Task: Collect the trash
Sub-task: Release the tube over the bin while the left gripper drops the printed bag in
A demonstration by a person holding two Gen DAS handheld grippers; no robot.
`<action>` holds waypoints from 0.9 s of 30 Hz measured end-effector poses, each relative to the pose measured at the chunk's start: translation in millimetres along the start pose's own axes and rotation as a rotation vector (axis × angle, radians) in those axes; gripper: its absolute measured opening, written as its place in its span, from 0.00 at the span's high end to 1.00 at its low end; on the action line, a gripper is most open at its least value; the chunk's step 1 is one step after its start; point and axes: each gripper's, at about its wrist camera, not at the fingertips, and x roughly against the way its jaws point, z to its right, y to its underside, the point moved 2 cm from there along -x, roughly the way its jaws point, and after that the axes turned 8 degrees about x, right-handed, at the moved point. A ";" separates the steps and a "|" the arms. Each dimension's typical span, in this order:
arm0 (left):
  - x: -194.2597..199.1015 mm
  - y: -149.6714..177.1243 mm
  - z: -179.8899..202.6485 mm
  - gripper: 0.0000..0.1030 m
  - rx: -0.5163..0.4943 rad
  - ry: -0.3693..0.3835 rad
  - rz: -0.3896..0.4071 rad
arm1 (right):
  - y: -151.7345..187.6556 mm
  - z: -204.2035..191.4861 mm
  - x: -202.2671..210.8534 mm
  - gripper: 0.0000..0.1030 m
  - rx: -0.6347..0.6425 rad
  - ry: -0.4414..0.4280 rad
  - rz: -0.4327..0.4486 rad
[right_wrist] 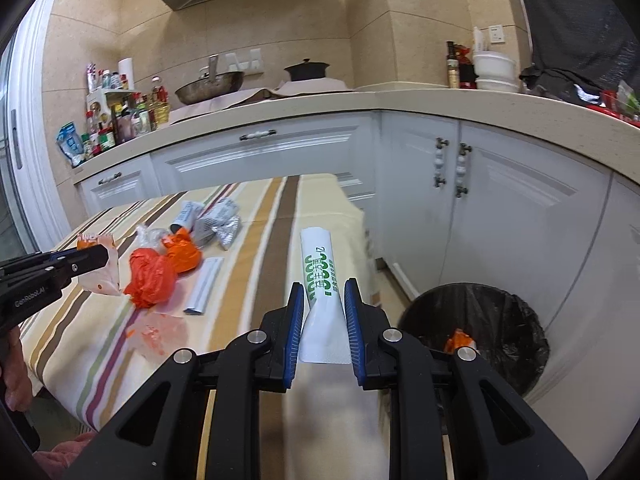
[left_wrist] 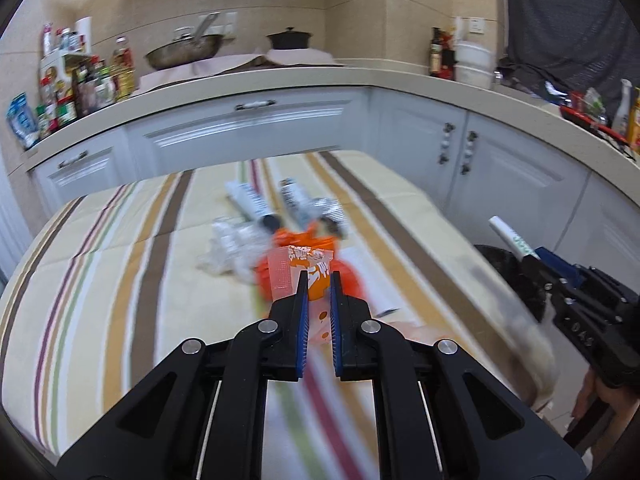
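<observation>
Left gripper (left_wrist: 319, 278): pinching crinkly orange-white wrapper (left_wrist: 308, 268).
Right gripper (right_wrist: 325, 292): clamped on smooth white tube (right_wrist: 320, 268).
Bin (right_wrist: 516, 320): round, black-lined (open floor beside table edge (right_wrist: 356, 216)).

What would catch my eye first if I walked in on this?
Probably the bright orange plastic bag crumpled amid litter on the striped tablecloth. Next, the two grippers: the right gripper pinches a white tube near the black-lined bin, and the left gripper holds an orange-and-white wrapper.

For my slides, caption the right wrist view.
Right gripper carries a white tube toward the lined bin.
</observation>
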 end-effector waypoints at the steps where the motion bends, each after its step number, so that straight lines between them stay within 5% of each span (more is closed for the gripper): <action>1: -2.1 -2.2 13.4 0.91 -0.013 0.027 -0.004 | 0.6 5.4 1.6 0.79 -0.005 0.011 0.002; 13: -39.5 -10.4 166.0 0.91 -0.159 0.250 -0.046 | 20.2 101.4 16.0 0.79 -0.073 0.192 -0.004; 24: -91.8 -9.5 245.4 0.89 -0.230 0.247 -0.088 | 32.2 154.6 -8.6 0.79 -0.115 0.235 -0.018; 25: -100.4 -8.8 251.3 0.86 -0.240 0.237 -0.101 | 33.3 161.4 -15.4 0.77 -0.124 0.233 -0.021; 27: -112.4 -7.8 257.1 0.61 -0.247 0.220 -0.115 | 37.3 172.6 -25.2 0.56 -0.146 0.244 -0.021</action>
